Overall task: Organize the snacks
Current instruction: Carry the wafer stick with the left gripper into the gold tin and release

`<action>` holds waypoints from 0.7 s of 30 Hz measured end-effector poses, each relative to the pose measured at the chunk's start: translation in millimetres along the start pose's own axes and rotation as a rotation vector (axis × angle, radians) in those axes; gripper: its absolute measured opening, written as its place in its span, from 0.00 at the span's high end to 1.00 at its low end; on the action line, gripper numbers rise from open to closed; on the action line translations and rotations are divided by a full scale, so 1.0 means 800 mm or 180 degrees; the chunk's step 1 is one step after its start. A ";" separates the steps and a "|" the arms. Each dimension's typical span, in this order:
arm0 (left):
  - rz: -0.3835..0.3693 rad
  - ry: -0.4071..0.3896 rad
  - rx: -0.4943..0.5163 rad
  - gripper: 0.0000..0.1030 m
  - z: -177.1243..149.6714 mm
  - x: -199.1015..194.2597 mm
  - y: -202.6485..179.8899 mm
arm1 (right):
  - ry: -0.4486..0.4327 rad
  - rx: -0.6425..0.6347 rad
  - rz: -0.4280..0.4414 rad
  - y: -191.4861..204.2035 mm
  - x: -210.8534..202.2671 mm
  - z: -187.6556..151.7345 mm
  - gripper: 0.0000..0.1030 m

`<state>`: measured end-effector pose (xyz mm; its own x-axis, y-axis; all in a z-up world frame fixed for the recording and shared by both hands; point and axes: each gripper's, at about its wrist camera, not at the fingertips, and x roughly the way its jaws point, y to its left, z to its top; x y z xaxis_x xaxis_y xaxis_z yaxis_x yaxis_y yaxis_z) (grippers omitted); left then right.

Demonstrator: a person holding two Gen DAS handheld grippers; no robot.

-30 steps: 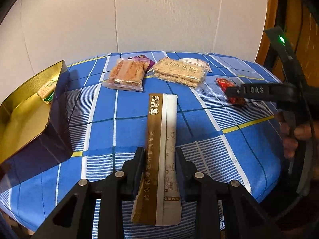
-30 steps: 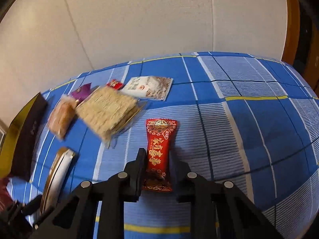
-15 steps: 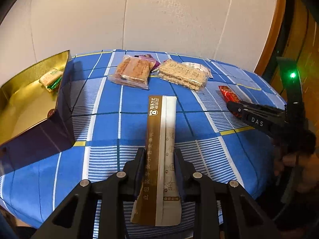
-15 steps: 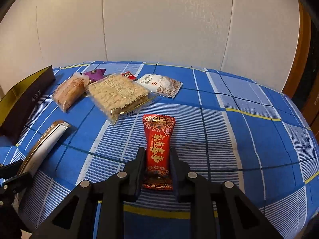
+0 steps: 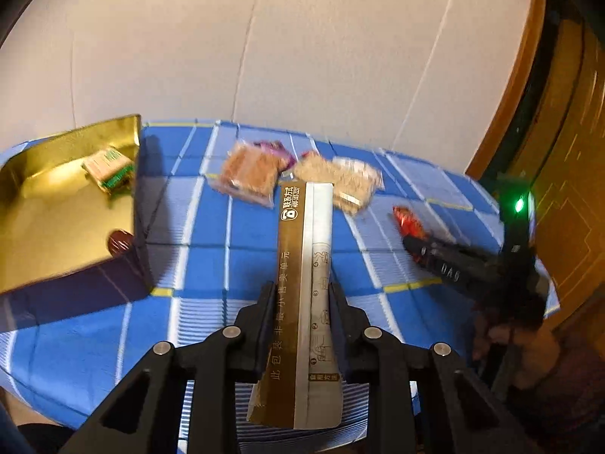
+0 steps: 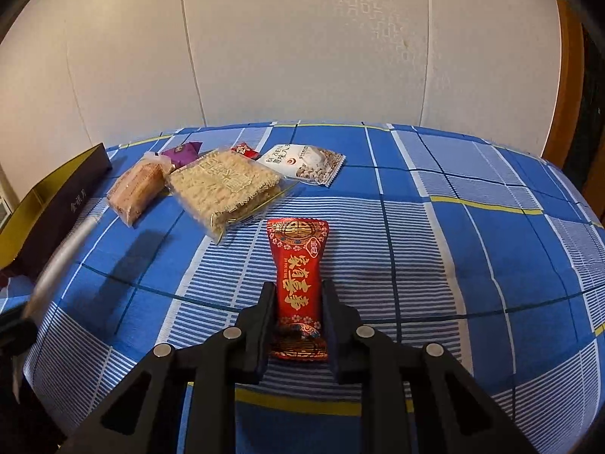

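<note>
Left tool pinching brown sachet, now lifted above surface and swung toward gold box. Right tool pinching red packet, raised likewise. Next, probably: deposit both in box.

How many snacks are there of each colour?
Brown and white: 1, long packet
Red: 2, candy bar, small candy
Purple: 1
Clear, cracker-filled: 2
White: 1, nut bag
Green and white: 1, in gold box
Total: 8
</note>
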<state>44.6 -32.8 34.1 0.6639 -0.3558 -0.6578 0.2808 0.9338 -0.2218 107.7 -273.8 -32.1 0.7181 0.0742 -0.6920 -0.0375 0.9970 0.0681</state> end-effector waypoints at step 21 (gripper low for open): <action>0.0649 -0.0199 -0.1968 0.73 0.063 -0.075 0.210 | -0.0011 -0.0020 -0.0019 0.003 0.000 0.000 0.77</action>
<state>86.9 143.3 72.1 0.7059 -0.1535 -0.6914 -0.2930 0.8255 -0.4824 107.5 -271.6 -31.5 0.7207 0.0683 -0.6899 -0.0375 0.9975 0.0596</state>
